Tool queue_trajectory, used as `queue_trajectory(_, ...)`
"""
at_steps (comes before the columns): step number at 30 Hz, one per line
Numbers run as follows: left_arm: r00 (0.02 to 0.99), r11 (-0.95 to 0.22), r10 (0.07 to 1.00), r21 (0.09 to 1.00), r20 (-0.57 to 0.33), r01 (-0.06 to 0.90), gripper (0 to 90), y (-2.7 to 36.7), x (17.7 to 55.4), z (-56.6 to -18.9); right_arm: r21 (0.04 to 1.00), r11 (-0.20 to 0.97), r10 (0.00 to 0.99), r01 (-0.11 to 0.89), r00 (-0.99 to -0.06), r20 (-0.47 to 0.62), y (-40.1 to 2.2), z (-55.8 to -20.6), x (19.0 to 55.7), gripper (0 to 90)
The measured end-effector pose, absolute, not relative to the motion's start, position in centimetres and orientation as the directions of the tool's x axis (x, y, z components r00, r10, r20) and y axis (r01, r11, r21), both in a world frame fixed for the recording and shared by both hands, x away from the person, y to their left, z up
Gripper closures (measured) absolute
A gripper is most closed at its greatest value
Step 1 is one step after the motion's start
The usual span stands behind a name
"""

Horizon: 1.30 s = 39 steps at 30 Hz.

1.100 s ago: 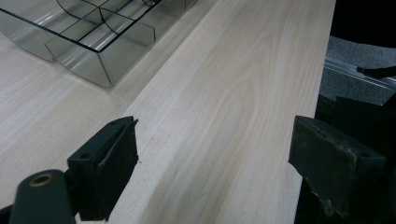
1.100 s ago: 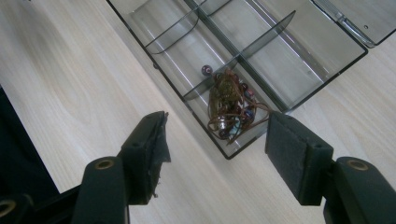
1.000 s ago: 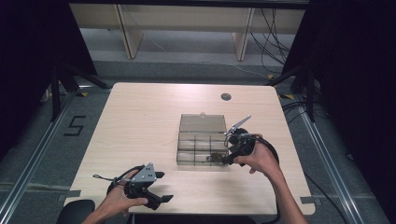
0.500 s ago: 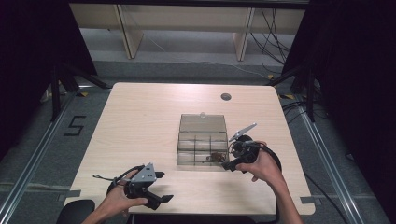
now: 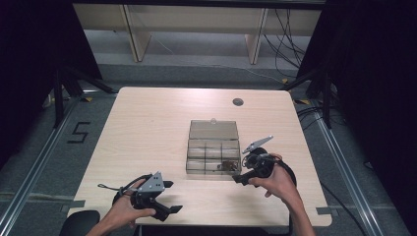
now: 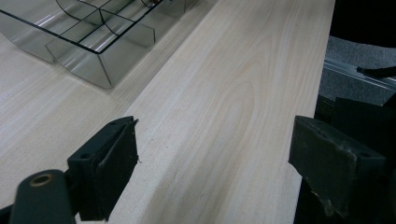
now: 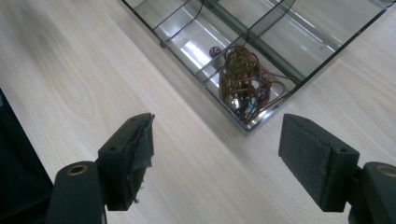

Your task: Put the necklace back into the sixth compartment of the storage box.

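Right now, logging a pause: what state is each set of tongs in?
Left tongs: open, holding nothing.
Right tongs: open, holding nothing.

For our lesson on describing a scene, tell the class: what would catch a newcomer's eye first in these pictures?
The clear plastic box with its lid open sits just right of the middle of the pale wooden table. In its near right corner compartment lies a tangle of coppery wire and beads. The right gripper hovers open just beside that corner, while the left gripper, also open, is held low at the table's near edge.
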<state>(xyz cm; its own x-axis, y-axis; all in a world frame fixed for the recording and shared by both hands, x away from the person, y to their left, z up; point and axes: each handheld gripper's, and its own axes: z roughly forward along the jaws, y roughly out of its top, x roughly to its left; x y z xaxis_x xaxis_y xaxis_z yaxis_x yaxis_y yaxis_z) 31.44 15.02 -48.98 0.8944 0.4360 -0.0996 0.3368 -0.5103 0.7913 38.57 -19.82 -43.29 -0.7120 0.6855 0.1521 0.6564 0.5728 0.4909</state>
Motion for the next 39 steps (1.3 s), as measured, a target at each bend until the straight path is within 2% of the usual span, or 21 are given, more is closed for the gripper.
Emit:
queue_trajectory(6, 0.903, -0.514, 0.420, 0.797, -0.088, 0.317, 15.0, 15.1, 31.6, -48.8, 0.507, 0.554, 0.700, 0.661, -0.699, 0.146, -20.3, -43.5, 38.2, 26.2)
queue_trajectory(10, 0.896, -0.504, 0.431, 0.796, -0.107, 0.337, 15.0, 15.0, 31.4, -48.9, 0.517, 0.544, 0.702, 0.661, -0.696, 0.151, -20.5, -43.7, 38.0, 25.3)
queue_trajectory(13, 0.909, -0.526, 0.411, 0.795, -0.073, 0.302, 15.0, 15.1, 31.6, -48.8, 0.526, 0.538, 0.704, 0.658, -0.695, 0.149, -20.6, -43.9, 37.7, 24.7)
queue_trajectory(14, 0.907, -0.519, 0.415, 0.799, -0.074, 0.303, 15.0, 15.1, 31.5, -48.8, 0.553, 0.551, 0.676, 0.626, -0.722, 0.144, -20.7, -44.1, 37.7, 24.4)
queue_trajectory(16, 0.893, -0.500, 0.437, 0.798, -0.103, 0.337, 15.0, 15.0, 31.3, -48.8, 0.551, 0.548, 0.678, 0.630, -0.720, 0.149, -20.7, -44.1, 37.5, 23.4)
queue_trajectory(19, 0.894, -0.503, 0.435, 0.796, -0.103, 0.336, 15.0, 15.0, 31.3, -48.8, 0.558, 0.537, 0.685, 0.633, -0.713, 0.149, -20.8, -44.3, 37.3, 22.9)
queue_trajectory(20, 0.900, -0.515, 0.425, 0.793, -0.095, 0.327, 15.0, 15.1, 31.4, -48.8, 0.527, 0.506, 0.714, 0.683, -0.675, 0.189, -20.6, -44.1, 36.9, 22.5)
queue_trajectory(21, 0.909, -0.526, 0.410, 0.795, -0.074, 0.302, 15.0, 15.1, 31.6, -48.7, 0.527, 0.505, 0.714, 0.684, -0.674, 0.190, -20.6, -44.2, 36.8, 22.3)
queue_trajectory(22, 0.909, -0.525, 0.411, 0.795, -0.075, 0.303, 15.0, 15.1, 31.6, -48.7, 0.564, 0.513, 0.702, 0.647, -0.695, 0.160, -20.7, -44.6, 37.1, 22.3)
queue_trajectory(25, 0.908, -0.526, 0.411, 0.795, -0.075, 0.303, 15.0, 15.1, 31.6, -48.8, 0.567, 0.528, 0.687, 0.632, -0.710, 0.152, -20.8, -44.6, 37.0, 21.2)
queue_trajectory(26, 0.909, -0.525, 0.411, 0.795, -0.075, 0.303, 15.0, 15.1, 31.6, -48.8, 0.563, 0.502, 0.714, 0.656, -0.682, 0.159, -20.7, -44.7, 36.8, 21.0)
queue_trajectory(29, 0.894, -0.501, 0.435, 0.797, -0.106, 0.338, 15.0, 15.0, 31.3, -48.8, 0.573, 0.509, 0.699, 0.643, -0.697, 0.161, -20.8, -44.6, 36.7, 20.6)
queue_trajectory(34, 0.897, -0.513, 0.429, 0.790, -0.101, 0.335, 15.0, 15.1, 31.4, -48.8, 0.591, 0.511, 0.687, 0.624, -0.710, 0.155, -21.0, -44.8, 36.4, 19.9)
queue_trajectory(36, 0.908, -0.523, 0.414, 0.798, -0.069, 0.300, 15.0, 15.1, 31.5, -48.7, 0.594, 0.487, 0.696, 0.640, -0.695, 0.178, -20.8, -45.1, 36.1, 19.5)
queue_trajectory(39, 0.893, -0.501, 0.438, 0.798, -0.101, 0.336, 15.0, 15.0, 31.3, -48.8, 0.592, 0.504, 0.690, 0.629, -0.706, 0.162, -21.1, -45.3, 36.2, 19.4)
